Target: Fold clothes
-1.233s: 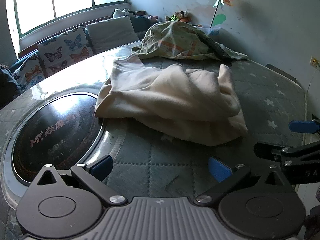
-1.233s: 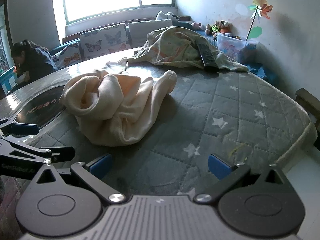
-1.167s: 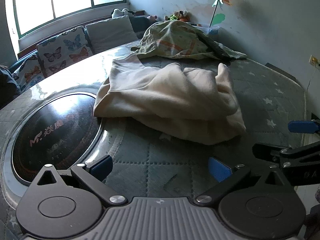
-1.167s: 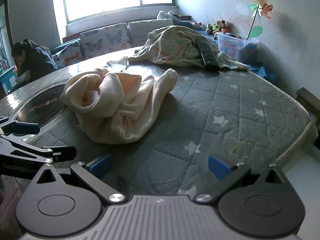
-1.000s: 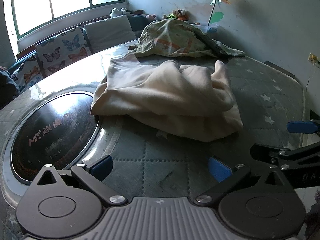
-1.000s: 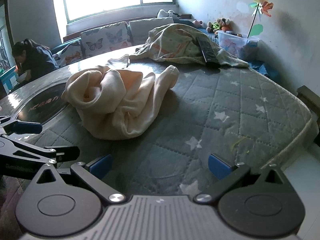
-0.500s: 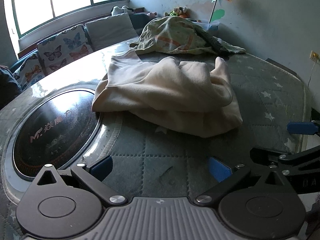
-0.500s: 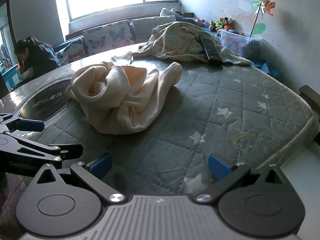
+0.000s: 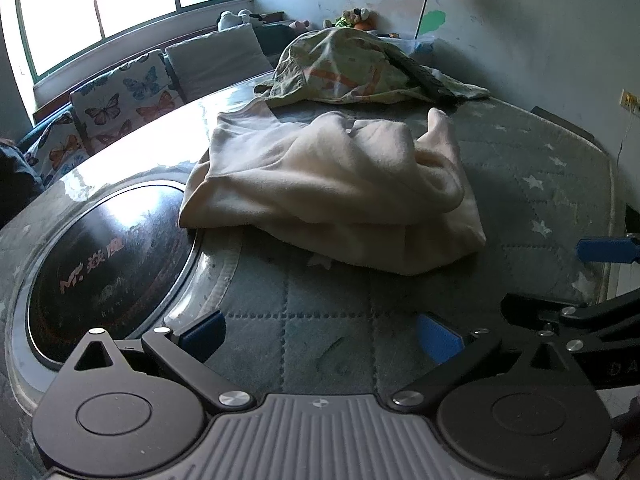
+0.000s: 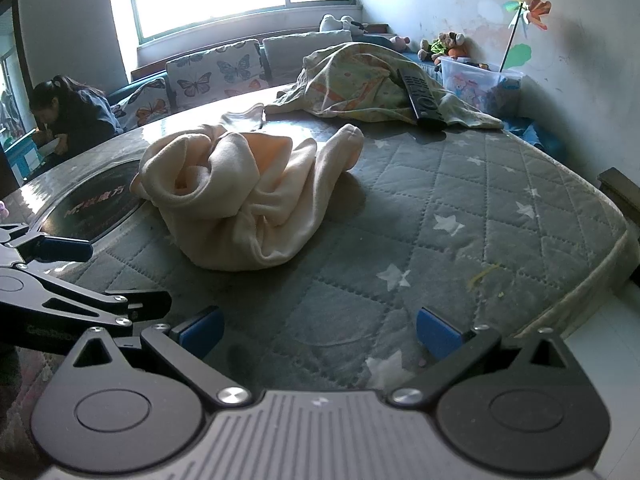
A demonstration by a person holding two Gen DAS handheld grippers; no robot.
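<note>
One crumpled cream fleece garment (image 10: 248, 196) lies at centre; one patterned pale-green cloth heap (image 10: 360, 84) at twelve o'clock carries one black remote control (image 10: 420, 96). Two butterfly-print cushions (image 10: 216, 70), one clear plastic storage box (image 10: 480, 80) at one o'clock, one paper pinwheel (image 10: 528, 8), two grippers.

Both views drawn slightly nearer cream garment (image 9: 332, 192) than at 1.2 s ago; garment framed marginally larger, shifted right and down in right wrist view. Left gripper (image 10: 86, 276), seen at left edge of right wrist view, reaching further into frame, arm tip advanced rightward. Right gripper (image 9: 560, 276), at right edge of left wrist view, displaced slightly downward. Seated person (image 10: 72, 116) shifted rightward in frame.
</note>
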